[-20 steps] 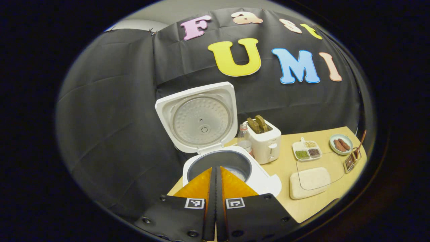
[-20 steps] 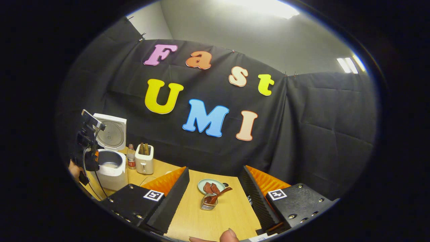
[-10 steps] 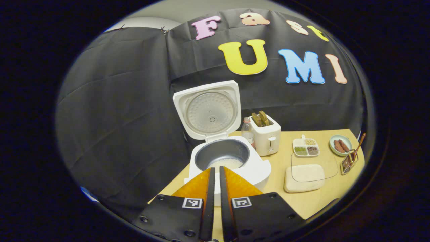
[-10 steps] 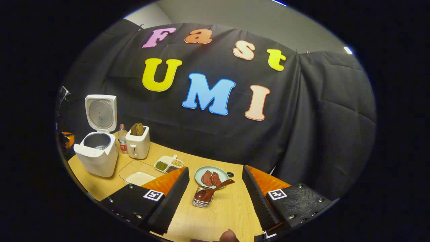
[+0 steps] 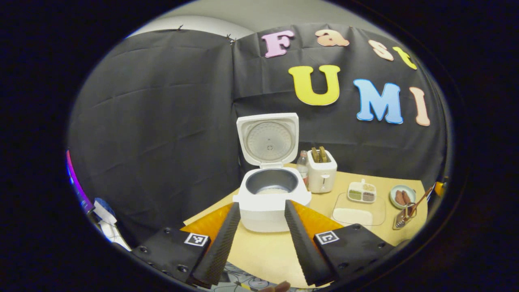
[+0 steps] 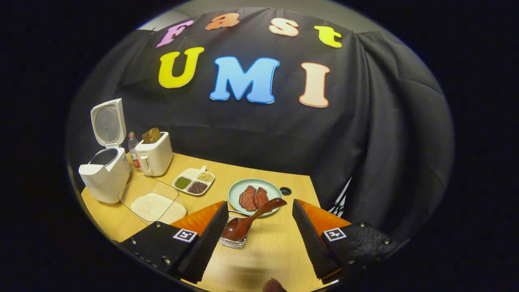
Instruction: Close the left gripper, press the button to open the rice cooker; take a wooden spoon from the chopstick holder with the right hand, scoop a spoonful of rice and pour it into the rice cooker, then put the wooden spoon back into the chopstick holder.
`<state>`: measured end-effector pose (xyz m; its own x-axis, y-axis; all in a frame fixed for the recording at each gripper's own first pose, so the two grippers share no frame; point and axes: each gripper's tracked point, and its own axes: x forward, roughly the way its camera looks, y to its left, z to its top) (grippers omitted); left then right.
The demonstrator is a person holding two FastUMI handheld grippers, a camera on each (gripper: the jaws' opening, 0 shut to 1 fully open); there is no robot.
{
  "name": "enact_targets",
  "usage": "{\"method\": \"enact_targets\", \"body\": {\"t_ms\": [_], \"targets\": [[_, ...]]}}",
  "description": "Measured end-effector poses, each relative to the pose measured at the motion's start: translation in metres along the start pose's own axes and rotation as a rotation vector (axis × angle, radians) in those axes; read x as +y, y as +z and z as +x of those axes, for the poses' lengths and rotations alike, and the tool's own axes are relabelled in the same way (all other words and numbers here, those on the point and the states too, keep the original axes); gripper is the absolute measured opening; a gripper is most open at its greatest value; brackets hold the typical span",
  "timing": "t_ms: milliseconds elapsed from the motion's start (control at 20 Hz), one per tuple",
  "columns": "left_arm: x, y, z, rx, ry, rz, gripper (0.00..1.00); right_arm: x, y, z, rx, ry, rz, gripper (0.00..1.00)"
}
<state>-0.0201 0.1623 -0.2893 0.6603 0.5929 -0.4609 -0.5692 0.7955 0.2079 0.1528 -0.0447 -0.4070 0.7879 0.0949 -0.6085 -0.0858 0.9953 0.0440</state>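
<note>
The white rice cooker (image 5: 267, 198) stands open, its lid (image 5: 269, 140) upright and a little rice in the dark pot. My left gripper (image 5: 262, 204) is open, a short way back from the cooker's front. In the right gripper view the wooden spoon (image 6: 249, 219) leans in the wire chopstick holder (image 6: 233, 241), bowl at the holder and handle pointing toward the plate. My right gripper (image 6: 259, 204) is open just in front of it, fingers either side of the spoon and not touching it. The glass dish of rice (image 6: 154, 202) lies between the cooker (image 6: 103, 178) and the holder.
On the wooden table (image 6: 279, 251) stand a white toaster (image 6: 154, 156) with bread, a small bottle (image 6: 133, 146), a divided dish of beans (image 6: 194, 182) and a plate of meat (image 6: 254, 196). Black cloth walls the table behind and on both sides.
My left gripper has opened and drawn back from the cooker. My right gripper has come down and closer to the chopstick holder, so the spoon now lies between its fingers.
</note>
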Motion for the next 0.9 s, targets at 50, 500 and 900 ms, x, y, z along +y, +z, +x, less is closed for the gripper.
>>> {"method": "enact_targets", "body": {"t_ms": [50, 500, 900], "targets": [[-0.001, 0.0, -0.01, 0.004, 0.007, 0.007, 0.78, -0.003, -0.009, 0.012, 0.021, -0.004, 0.021, 0.97], [-0.026, 0.017, -0.064, -0.019, -0.035, 0.063, 0.8, -0.008, -0.056, 0.104, 0.171, 0.035, 0.336, 0.87], [-0.023, 0.002, -0.08, 0.018, -0.017, 0.076, 0.83, 0.004, -0.056, 0.125, 0.194, 0.101, 0.451, 0.71]]}}
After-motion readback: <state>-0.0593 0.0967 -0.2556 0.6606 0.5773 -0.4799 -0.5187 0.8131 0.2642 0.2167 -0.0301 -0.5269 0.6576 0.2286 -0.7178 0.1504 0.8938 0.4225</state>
